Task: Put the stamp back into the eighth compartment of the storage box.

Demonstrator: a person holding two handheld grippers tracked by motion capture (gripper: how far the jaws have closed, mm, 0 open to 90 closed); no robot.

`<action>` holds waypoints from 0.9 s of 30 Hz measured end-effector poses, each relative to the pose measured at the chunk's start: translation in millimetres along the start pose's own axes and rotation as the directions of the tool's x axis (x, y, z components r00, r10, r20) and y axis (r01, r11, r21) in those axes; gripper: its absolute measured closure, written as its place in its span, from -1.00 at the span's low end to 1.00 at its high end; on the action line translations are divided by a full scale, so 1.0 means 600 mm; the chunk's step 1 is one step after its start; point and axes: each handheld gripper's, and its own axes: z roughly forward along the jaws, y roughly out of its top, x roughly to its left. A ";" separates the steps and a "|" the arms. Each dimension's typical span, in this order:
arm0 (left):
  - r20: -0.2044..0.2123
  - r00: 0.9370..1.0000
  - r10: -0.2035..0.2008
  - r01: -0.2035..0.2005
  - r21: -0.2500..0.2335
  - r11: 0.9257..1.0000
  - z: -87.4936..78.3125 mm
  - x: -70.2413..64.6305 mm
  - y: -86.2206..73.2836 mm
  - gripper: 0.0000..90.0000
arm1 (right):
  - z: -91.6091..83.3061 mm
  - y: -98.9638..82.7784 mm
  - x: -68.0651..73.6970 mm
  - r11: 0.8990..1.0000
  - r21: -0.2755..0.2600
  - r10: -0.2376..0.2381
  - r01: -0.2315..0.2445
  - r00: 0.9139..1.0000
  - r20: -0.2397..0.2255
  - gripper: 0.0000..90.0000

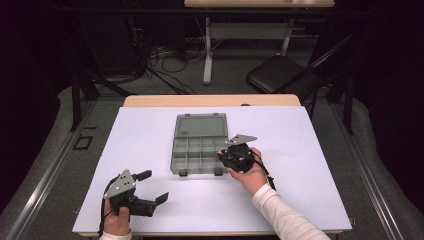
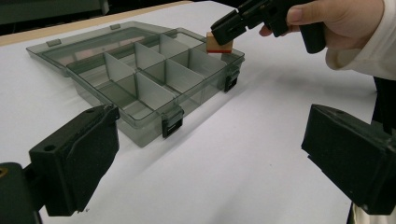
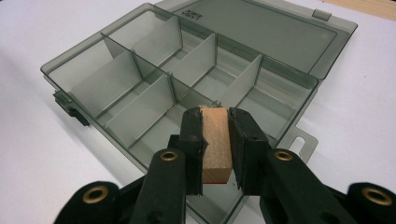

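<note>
A smoky grey plastic organiser box (image 1: pixel 200 148) lies open at the middle of the white table, its lid folded back and its divided compartments bare (image 2: pixel 140 70) (image 3: pixel 154 79). My right gripper (image 1: pixel 225 156) (image 3: pixel 215 116) is shut on a small wooden block (image 3: pixel 215 140) with a red underside (image 2: pixel 218 43). It holds the block just above the box's near right corner compartment. My left gripper (image 1: pixel 152 187) (image 2: pixel 205 154) stands open near the table's front left edge, nothing between its jaws, pointed toward the box.
The white sheet (image 1: pixel 150 135) covers the table, with bare room left and right of the box. A black chair (image 1: pixel 280 72) and another table's legs (image 1: pixel 207 50) stand beyond the far edge. Cables lie on the floor behind.
</note>
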 end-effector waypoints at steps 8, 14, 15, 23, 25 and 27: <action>0.001 1.000 -0.002 0.002 0.000 1.000 0.000 0.000 0.000 -0.92 | 0.010 -0.003 -0.002 1.000 0.027 -0.006 0.005 1.000 0.007 0.69; 0.001 1.000 -0.004 0.004 -0.001 1.000 0.001 0.000 -0.001 -0.92 | 0.019 -0.005 -0.006 0.999 0.047 -0.005 0.004 1.000 0.010 0.69; 0.001 1.000 -0.004 0.004 -0.001 1.000 0.001 0.000 -0.001 -0.92 | 0.019 -0.005 -0.006 0.999 0.047 -0.005 0.004 1.000 0.010 0.69; -0.001 1.000 -0.001 0.001 -0.001 1.000 0.001 0.000 -0.001 -0.92 | 0.027 -0.008 -0.009 0.998 0.063 -0.007 0.006 1.000 0.016 0.69; 0.000 1.000 -0.001 0.001 0.000 1.000 0.001 0.000 0.000 -0.92 | 0.029 -0.010 -0.008 0.998 0.069 -0.006 0.005 1.000 0.015 0.69; -0.004 1.000 -0.003 0.003 0.001 1.000 0.001 0.000 -0.001 -0.92 | 0.031 -0.011 -0.008 0.997 0.073 -0.012 0.011 1.000 0.014 0.69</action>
